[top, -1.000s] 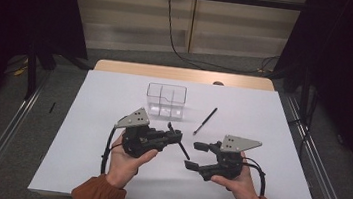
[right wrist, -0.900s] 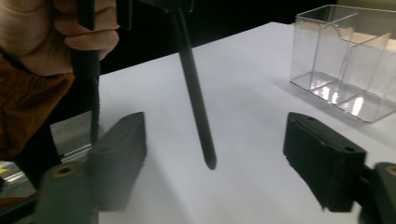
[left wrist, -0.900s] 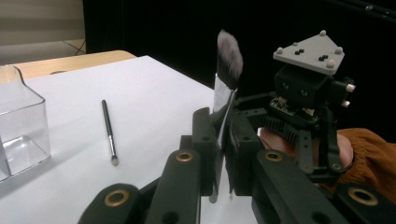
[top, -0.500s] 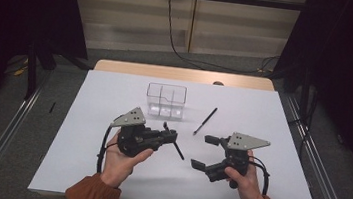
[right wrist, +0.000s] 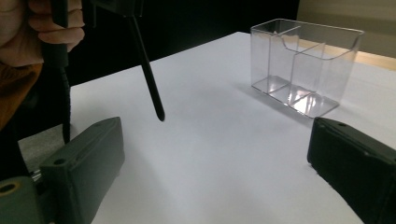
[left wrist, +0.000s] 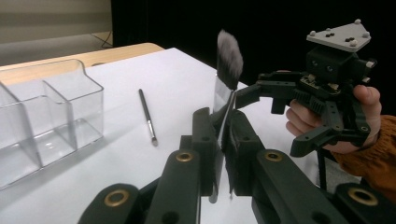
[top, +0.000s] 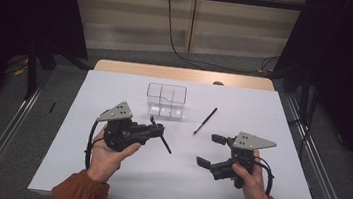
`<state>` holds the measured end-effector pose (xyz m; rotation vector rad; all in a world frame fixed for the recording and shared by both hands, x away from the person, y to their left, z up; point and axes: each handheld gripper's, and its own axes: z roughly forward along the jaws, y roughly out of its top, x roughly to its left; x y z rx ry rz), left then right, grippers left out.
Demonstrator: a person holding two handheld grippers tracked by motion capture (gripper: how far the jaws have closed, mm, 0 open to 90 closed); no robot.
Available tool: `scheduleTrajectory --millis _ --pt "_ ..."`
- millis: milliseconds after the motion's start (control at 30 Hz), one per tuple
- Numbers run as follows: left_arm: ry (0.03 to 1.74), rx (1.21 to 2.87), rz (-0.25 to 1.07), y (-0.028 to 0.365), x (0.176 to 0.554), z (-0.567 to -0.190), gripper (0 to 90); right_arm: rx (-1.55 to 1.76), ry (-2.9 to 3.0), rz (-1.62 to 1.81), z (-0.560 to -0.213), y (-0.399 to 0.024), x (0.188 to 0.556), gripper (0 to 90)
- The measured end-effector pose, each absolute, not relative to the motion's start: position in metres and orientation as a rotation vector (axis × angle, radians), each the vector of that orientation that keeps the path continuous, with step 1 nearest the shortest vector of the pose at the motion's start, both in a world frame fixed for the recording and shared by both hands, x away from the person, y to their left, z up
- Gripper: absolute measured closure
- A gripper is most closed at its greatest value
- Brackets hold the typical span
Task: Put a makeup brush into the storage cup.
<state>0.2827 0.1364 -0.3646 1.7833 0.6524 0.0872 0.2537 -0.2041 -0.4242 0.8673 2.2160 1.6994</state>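
My left gripper [top: 157,130] is shut on a makeup brush [left wrist: 229,58] with a soft grey head. The brush's black handle [top: 163,141] sticks out toward the table's middle, off the surface. In the left gripper view the jaws [left wrist: 222,121] pinch the brush's silver ferrule. My right gripper [top: 210,150] stands open and holds nothing, a little to the right of the handle tip [right wrist: 147,70]. A clear plastic organizer [top: 166,100] with compartments stands at the back centre. A thin dark brush [top: 205,121] lies flat to its right.
White paper covers the table [top: 104,182], with a bare wooden strip [top: 182,74] at the far edge. Metal rails [top: 4,140] run along both sides of the table, and a cable [top: 172,28] hangs over the floor behind it.
My right gripper has drawn away to the right from the left one, with its jaws spread wider. The left gripper with the brush has shifted slightly.
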Motion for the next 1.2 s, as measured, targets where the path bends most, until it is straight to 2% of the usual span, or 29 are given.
scheduleTrajectory --millis 433,533,1200 --pt "0.683 1.797 0.124 0.154 0.287 -0.360 83.7 0.965 2.105 1.640 -0.430 -0.227 0.248 2.9" --pt "0.695 1.792 0.135 0.158 0.289 -0.360 83.7 0.968 2.052 1.619 -0.431 -0.232 0.245 0.0" --pt "0.729 1.806 0.190 0.177 0.299 -0.351 83.7 1.070 1.824 1.524 -0.440 -0.274 0.224 0.0"
